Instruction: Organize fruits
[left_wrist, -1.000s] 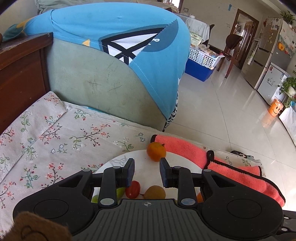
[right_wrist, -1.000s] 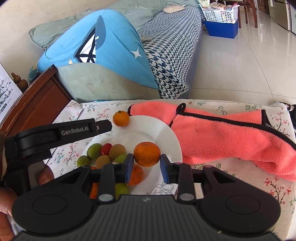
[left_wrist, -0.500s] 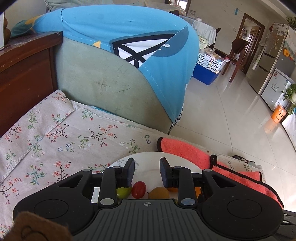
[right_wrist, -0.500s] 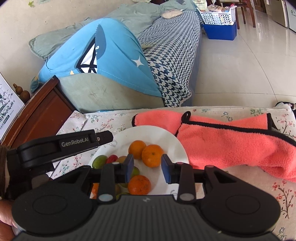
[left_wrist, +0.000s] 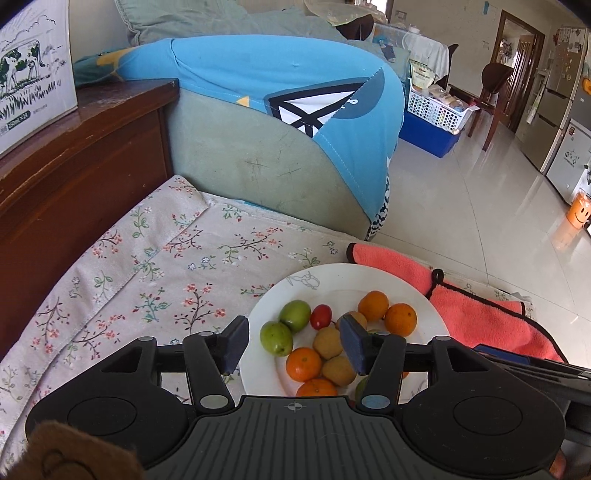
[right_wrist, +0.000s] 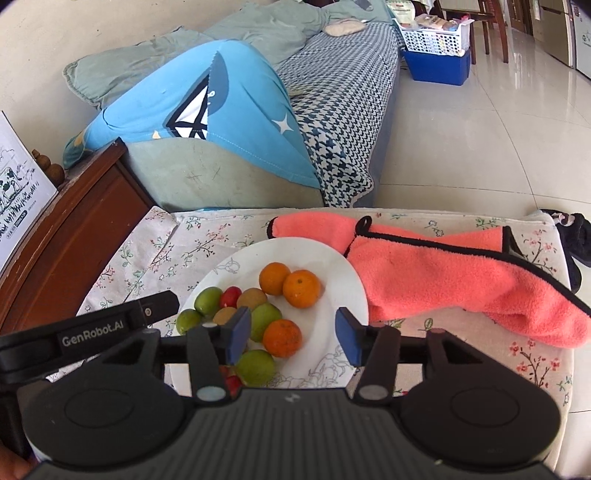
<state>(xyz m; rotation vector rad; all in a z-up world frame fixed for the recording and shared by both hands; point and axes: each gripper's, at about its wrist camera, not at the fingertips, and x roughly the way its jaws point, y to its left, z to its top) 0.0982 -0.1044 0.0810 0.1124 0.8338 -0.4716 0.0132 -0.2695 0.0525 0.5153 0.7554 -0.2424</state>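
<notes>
Above a round white ceramic plate (right_wrist: 343, 280) on the floral tablecloth (left_wrist: 155, 280), my left gripper (left_wrist: 293, 341) and right gripper (right_wrist: 291, 334) have just been opening, jaws apart, nothing between the pads. Small orange tangerines (right_wrist: 301, 288), green plums (left_wrist: 294, 314) and red cherry tomatoes (left_wrist: 320, 316) lie heaped there: light, round, likely to roll or bruise, so I judge a gentle pinch across each widest middle best.
</notes>
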